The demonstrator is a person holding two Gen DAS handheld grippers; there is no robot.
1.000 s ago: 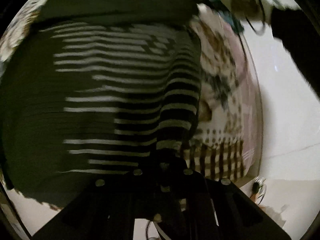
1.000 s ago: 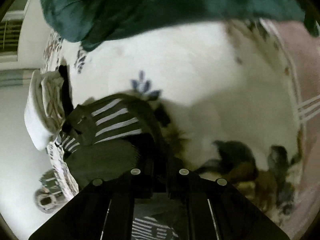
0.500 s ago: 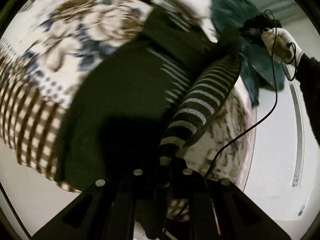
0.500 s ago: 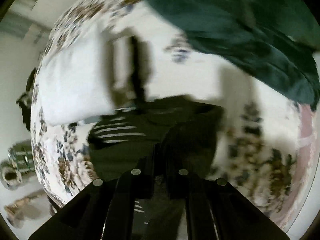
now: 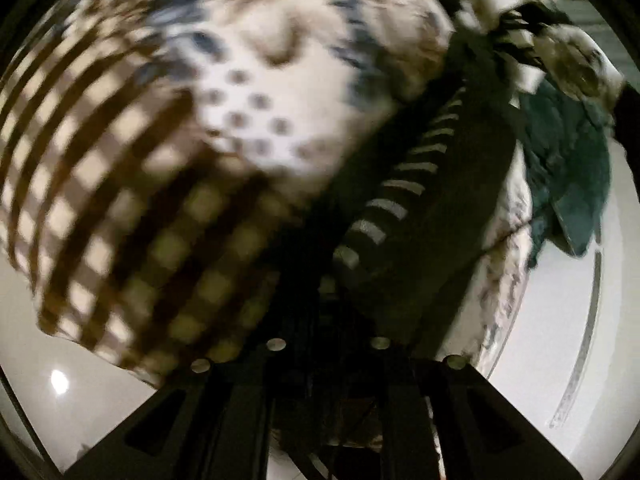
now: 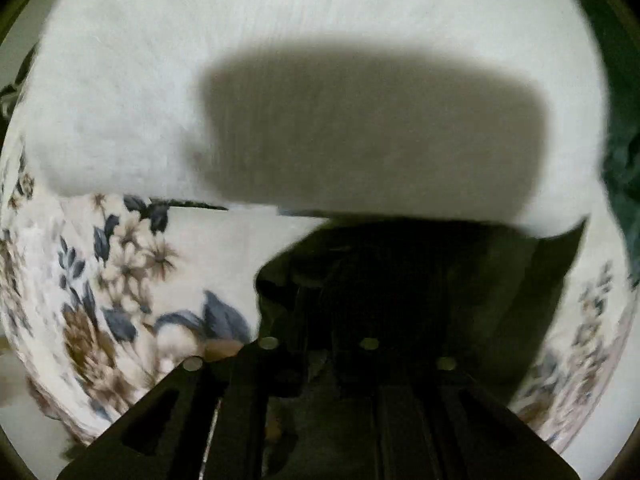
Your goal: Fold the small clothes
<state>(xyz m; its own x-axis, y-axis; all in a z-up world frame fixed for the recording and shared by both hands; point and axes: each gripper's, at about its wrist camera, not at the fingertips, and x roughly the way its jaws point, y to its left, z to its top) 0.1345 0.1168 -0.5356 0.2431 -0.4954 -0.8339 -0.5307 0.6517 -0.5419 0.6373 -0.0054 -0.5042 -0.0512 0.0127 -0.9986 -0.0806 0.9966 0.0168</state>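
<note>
Left gripper [image 5: 326,316] is clamped on the dark striped garment [image 5: 420,184], which stretches ahead toward the right gripper [image 6: 320,312], also closed on its dark cloth, apparently to hold it taut. White folded cloth [image 6: 320,40] lies just beyond the right jaws on the floral bedspread [image 6: 120,280].

This is looking like a bedroom in a home. A bedspread [image 5: 132,152] with printed flowers, dots and brown checks is covering a bed, and its flowers [image 6: 120,264] are showing in the right view too. A white pillow [image 6: 120,80] is lying on it, and a pale glossy floor [image 5: 560,340] is reflecting light beside the bed.
</note>
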